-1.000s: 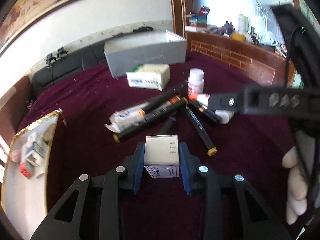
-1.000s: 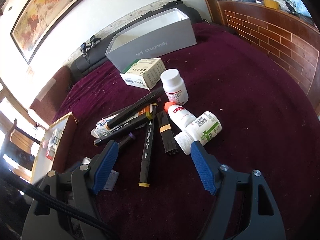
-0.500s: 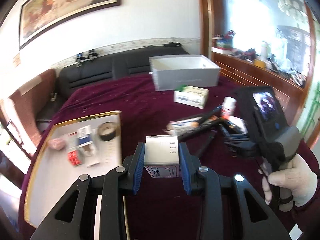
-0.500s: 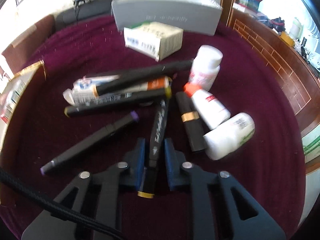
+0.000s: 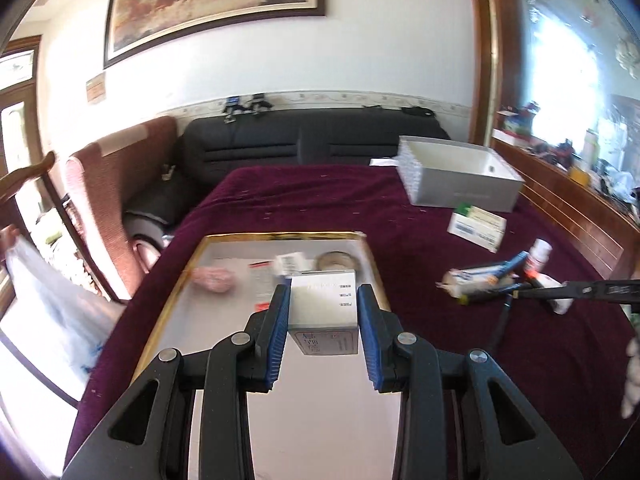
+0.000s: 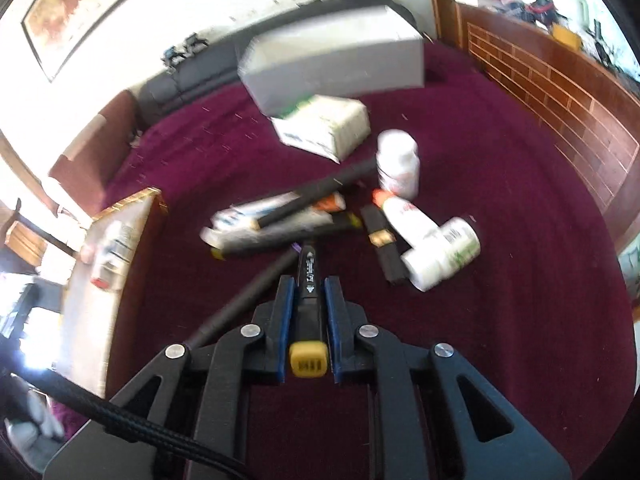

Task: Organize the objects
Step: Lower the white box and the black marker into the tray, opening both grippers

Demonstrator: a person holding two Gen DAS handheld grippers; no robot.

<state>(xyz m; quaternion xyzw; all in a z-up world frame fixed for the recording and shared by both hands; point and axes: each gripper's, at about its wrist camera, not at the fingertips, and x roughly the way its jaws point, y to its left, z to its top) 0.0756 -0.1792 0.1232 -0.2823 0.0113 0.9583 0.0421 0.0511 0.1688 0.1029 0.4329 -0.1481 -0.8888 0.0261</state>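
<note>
A left claw [image 5: 323, 312] clamps a small white carton [image 5: 323, 304] between its blue pads [image 5: 279, 332], holding it in the air above a gold-rimmed tray [image 5: 360, 240] on a maroon-covered worktop [image 5: 312, 196]. The carton is a squat box, pale on top with a few short lines of dark print near its right edge and a printed label with a red mark on the face turned toward the camera. On the tray lie a pink bundle [image 5: 214, 280], a roll of tape [image 5: 336, 259] and some small packets, blurred.

The right claw [image 6: 307, 296] is closed on a black marker [image 6: 309, 304], its pads pressing both flanks of the barrel. The marker is square-bodied with white lettering along the top and a yellow end cap [image 6: 308, 358] facing the camera; its far tip points toward the pile.

That pile sits mid-worktop: more black markers [image 6: 316, 196], a white tube with blue print [image 6: 256, 210], a black stick with a gold band [image 6: 384, 246], a white bottle standing upright [image 6: 398, 164], and two white bottles on their sides, one with an orange cap [image 6: 404, 216] and one with a green label [image 6: 444, 254]. Behind them rest a white and green carton [image 6: 324, 128] and an open grey box [image 6: 336, 60].
</note>
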